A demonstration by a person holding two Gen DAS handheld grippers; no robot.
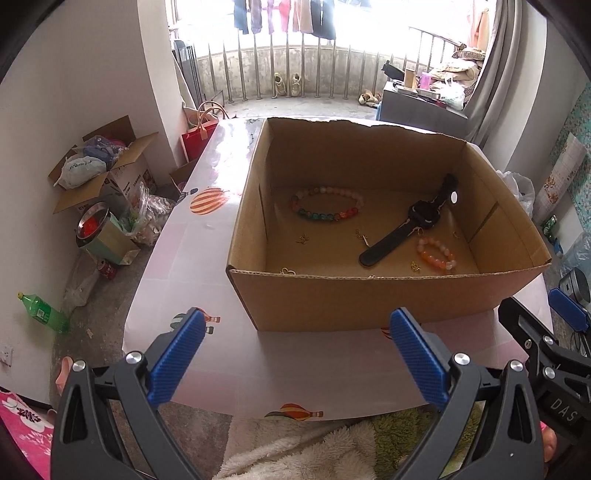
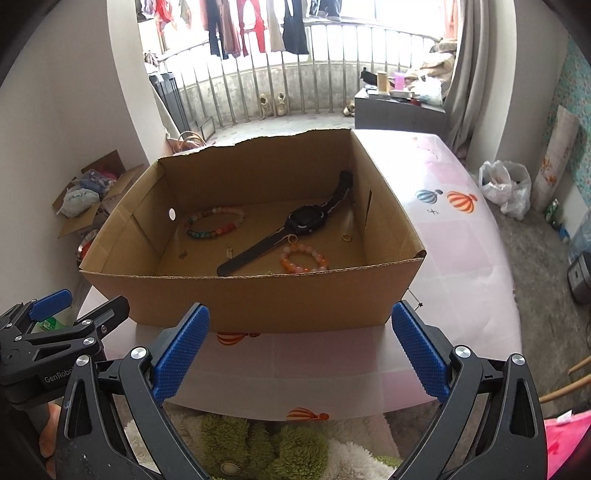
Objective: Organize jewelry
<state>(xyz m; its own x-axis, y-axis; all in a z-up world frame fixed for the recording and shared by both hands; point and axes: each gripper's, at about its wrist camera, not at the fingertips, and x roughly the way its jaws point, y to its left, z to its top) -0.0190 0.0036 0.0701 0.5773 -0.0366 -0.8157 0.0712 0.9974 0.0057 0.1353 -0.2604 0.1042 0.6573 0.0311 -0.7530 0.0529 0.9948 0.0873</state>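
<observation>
Jewelry boxed, grippers idle
Left gripper and right gripper wide open, empty, short of cardboard box; watch lying diagonally beyond, nearer right.

The left black gripper with blue ribbed pads and its right twin (side by side) gape wide, nothing between their fingers.

We see a bench under a pink cloth printed with balloons. On the floor to its left lie a green bottle, a red can, a steel bowl and an open carton stuffed with bags. A red bag stands by the wall. Beyond, laundry hangs over a railing, shoes below it. A white bag sits on the floor to the right
</observation>
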